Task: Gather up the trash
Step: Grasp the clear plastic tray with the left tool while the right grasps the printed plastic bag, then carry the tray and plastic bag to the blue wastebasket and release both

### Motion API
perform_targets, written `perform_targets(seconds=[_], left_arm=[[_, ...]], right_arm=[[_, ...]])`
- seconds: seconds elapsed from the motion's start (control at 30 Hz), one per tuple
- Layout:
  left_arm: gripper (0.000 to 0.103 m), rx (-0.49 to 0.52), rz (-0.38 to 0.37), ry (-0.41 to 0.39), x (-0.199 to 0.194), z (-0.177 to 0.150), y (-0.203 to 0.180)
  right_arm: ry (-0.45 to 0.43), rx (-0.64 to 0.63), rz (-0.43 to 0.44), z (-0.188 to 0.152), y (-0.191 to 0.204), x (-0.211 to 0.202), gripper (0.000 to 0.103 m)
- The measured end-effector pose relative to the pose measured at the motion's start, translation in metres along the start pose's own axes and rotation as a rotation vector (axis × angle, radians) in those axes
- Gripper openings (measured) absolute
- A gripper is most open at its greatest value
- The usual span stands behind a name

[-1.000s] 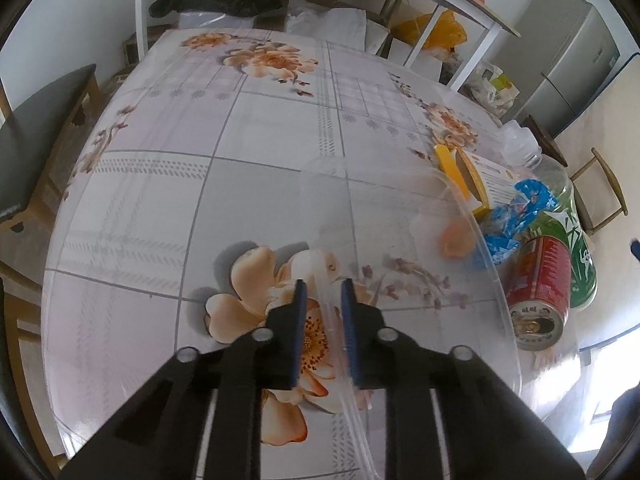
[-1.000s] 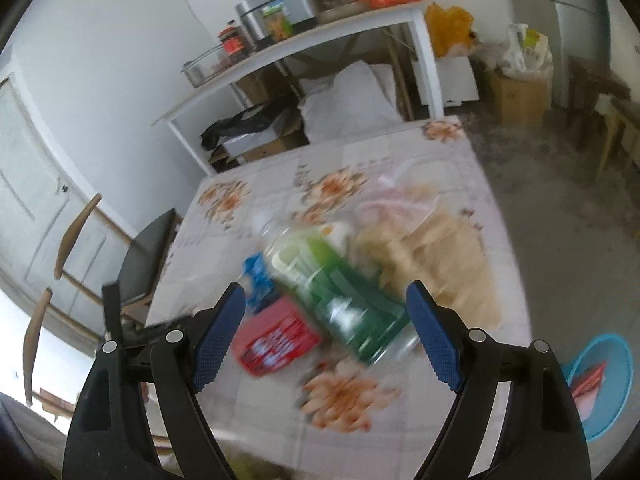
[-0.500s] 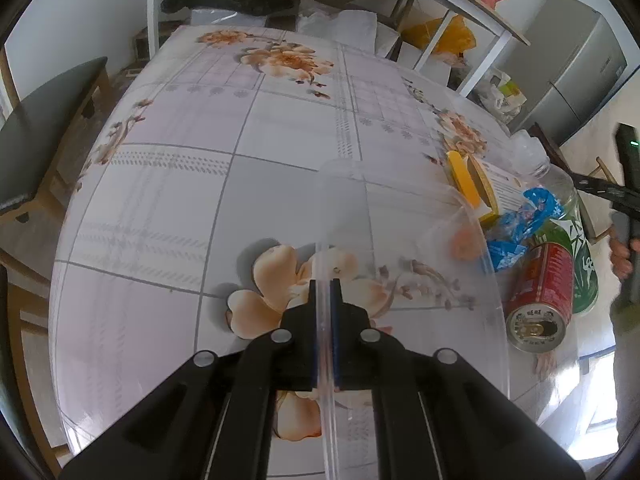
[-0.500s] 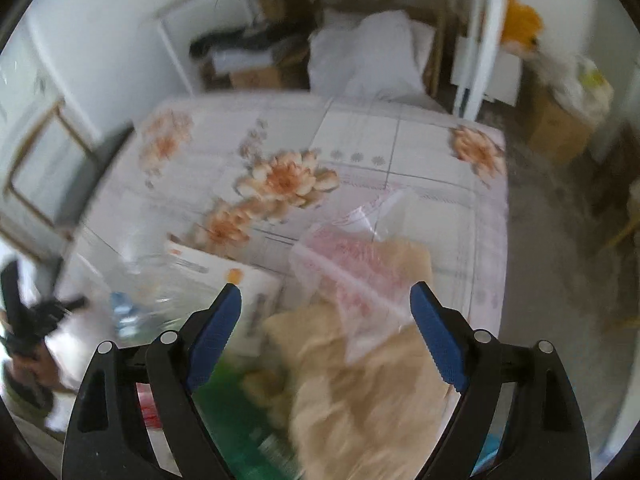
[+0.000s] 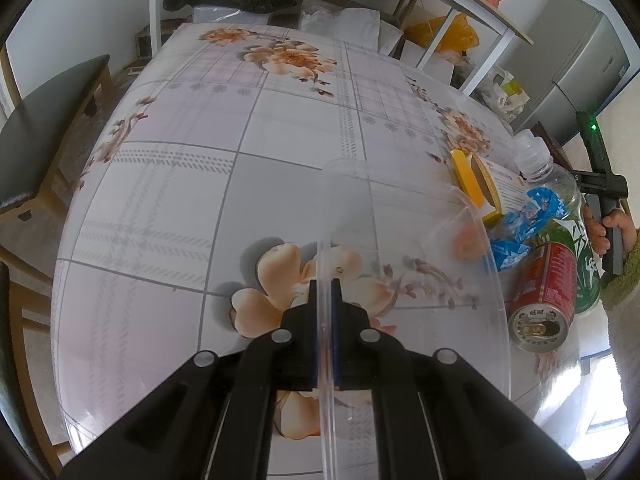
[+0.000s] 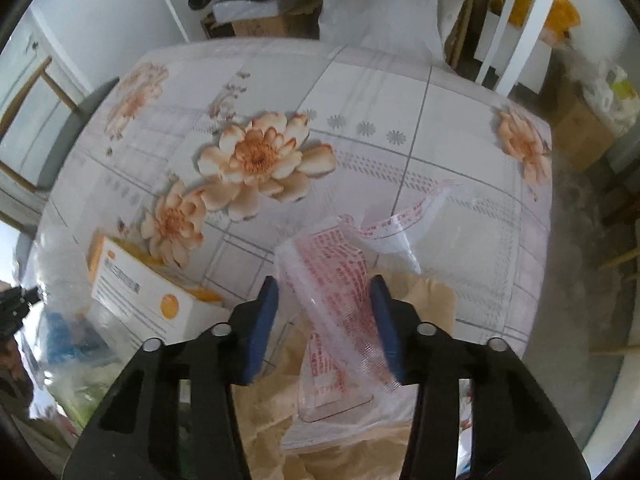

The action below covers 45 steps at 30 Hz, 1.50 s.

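Wrapper lies between the closing right tool's jaws.

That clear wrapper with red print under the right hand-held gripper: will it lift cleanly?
Probably floppy: the clear wrapper lies crumpled. It looks thin and light, so it may sag or slip as the right hand-held gripper closes around it.

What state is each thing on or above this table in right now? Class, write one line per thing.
Left gripper: shut on the clear container's rim.
Clear container: held at its rim, open.
Right gripper: jaws closing around the printed plastic wrapper.
Printed plastic wrapper: crumpled, between the pads.
Brown paper: crumpled, under the wrapper.
Red can: lying on its side.
Green bottle: lying down.
Box: lying flat, closed.
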<state>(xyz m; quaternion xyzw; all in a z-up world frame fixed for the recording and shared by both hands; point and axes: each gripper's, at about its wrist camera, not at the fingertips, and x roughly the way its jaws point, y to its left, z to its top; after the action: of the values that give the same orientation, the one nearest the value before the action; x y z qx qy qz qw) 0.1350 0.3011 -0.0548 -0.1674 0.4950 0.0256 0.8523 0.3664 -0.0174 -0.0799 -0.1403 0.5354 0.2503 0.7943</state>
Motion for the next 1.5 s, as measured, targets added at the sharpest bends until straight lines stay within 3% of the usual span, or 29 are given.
perform_targets(seconds=[0.13, 0.27, 0.43, 0.67, 1.1, 1.27, 1.5], left_arm=[[0.004, 0.000, 0.001, -0.003, 0.000, 0.000, 0.000], [0.004, -0.005, -0.003, -0.006, 0.000, -0.001, 0.001], [0.004, -0.021, -0.017, -0.014, 0.000, -0.001, 0.003], [0.003, -0.041, -0.038, -0.038, -0.008, -0.003, 0.006], [0.003, -0.026, -0.091, -0.157, -0.066, -0.001, -0.006], [0.003, -0.001, -0.161, -0.213, -0.097, 0.001, -0.025], [0.003, 0.111, -0.264, -0.254, -0.119, 0.006, -0.073]], right_arm=[[-0.031, 0.014, -0.004, 0.000, -0.003, -0.005, 0.025], [-0.096, 0.045, 0.016, 0.007, -0.006, -0.019, 0.024], [-0.208, 0.133, 0.102, 0.008, -0.019, -0.050, 0.023], [-0.346, 0.227, 0.182, -0.008, -0.026, -0.097, 0.022], [-0.516, 0.308, 0.164, -0.077, -0.021, -0.183, 0.022], [-0.571, 0.346, 0.133, -0.110, -0.018, -0.215, 0.022], [-0.614, 0.409, 0.079, -0.160, -0.021, -0.241, 0.022]])
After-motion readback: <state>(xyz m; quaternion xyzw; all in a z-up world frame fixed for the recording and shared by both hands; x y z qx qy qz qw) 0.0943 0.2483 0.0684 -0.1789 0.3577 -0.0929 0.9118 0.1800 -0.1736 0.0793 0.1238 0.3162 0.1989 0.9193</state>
